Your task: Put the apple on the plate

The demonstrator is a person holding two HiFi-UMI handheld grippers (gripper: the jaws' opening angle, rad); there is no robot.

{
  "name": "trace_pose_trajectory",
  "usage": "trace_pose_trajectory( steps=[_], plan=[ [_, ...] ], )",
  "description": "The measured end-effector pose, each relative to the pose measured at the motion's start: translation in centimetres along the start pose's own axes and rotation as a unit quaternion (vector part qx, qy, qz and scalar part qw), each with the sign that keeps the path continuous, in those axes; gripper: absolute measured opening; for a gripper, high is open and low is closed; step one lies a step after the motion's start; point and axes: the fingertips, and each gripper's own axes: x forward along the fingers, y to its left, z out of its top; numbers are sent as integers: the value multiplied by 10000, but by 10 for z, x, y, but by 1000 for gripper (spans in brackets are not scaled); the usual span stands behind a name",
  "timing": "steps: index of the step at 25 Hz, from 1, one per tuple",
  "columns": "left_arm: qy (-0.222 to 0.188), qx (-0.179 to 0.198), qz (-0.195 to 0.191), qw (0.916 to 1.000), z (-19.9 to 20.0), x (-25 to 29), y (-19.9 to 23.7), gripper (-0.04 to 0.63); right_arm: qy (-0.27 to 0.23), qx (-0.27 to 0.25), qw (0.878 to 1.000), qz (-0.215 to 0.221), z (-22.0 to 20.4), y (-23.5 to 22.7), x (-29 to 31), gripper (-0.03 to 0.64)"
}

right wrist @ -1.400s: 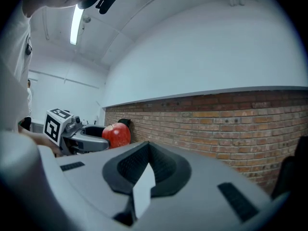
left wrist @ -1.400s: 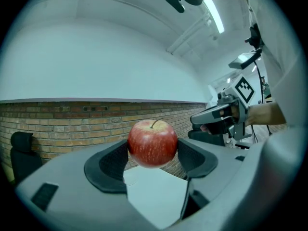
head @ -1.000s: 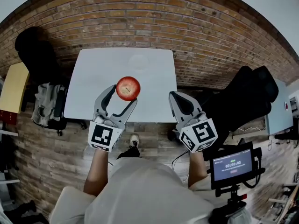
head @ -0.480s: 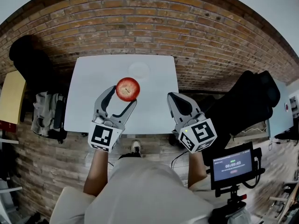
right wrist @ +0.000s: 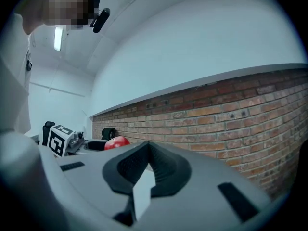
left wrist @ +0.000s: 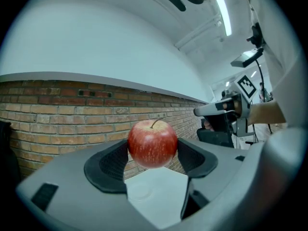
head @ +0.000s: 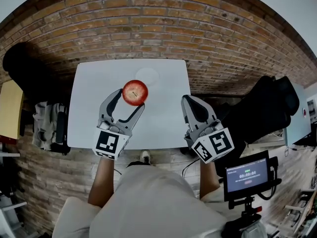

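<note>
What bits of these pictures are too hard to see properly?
Plate: head view, white on white table, faint; apple overlaps its near edge.
Apple's sides: left gripper view, covered by the left gripper's pads.
Screen writing: head view, too small to read.

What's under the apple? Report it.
The apple, shut in the left claw, hangs over white table; the plate shows just beyond. The spot directly beneath is covered from above.

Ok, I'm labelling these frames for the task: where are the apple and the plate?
apple (head: 135,92), head view, middle of its red upper side.
plate (head: 150,75), head view, bare centre of the white dish.
</note>
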Motion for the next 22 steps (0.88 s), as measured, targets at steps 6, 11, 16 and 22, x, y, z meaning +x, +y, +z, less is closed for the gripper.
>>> trace_pose_trajectory(
  steps=[6,11,16,22],
  plan=[
    [39,-85,-73,9999,-15,26,24,328,130,89,9999,-26,-16,-13,32,3],
    [92,-130,-92,9998,-28,38,40,330,239,131,9996,35,-26,-14,46,3],
    [84,-176,-83,9998,-29,46,42,330,368,303,9988,131,-35,-12,45,2],
    [98,-225,-70,9997,-31,50,40,330,457,384,9979,267,-44,-7,48,2]
  ],
)
